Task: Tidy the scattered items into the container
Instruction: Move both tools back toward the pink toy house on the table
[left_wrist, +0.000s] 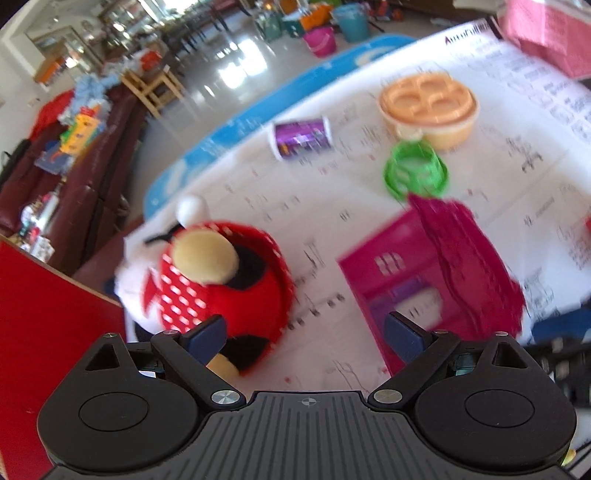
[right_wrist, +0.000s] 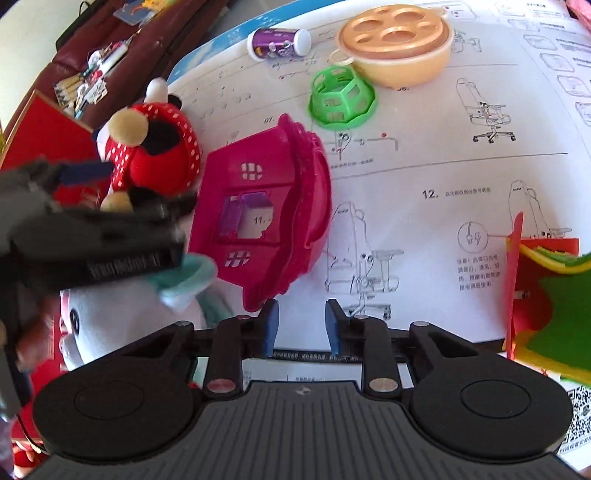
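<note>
A red plush mouse toy (left_wrist: 221, 280) lies just ahead of my left gripper (left_wrist: 304, 336), which is open and empty above it; its left pad (left_wrist: 207, 334) overlaps the toy. A pink toy house (left_wrist: 436, 266) lies on its side to the right. In the right wrist view the pink house (right_wrist: 266, 214) is at centre, the plush toy (right_wrist: 155, 155) to its left, and the left gripper's body (right_wrist: 92, 236) hovers over a white plush (right_wrist: 122, 317). My right gripper (right_wrist: 301, 328) is partly open and empty, near the house's lower edge.
A green plastic basket (right_wrist: 341, 98), an orange lidded bowl (right_wrist: 399, 44) and a purple can (right_wrist: 277, 42) lie further away on a printed paper sheet (right_wrist: 443, 166). A red box with green and yellow felt (right_wrist: 546, 288) stands at right. A red board (left_wrist: 48, 332) is at left.
</note>
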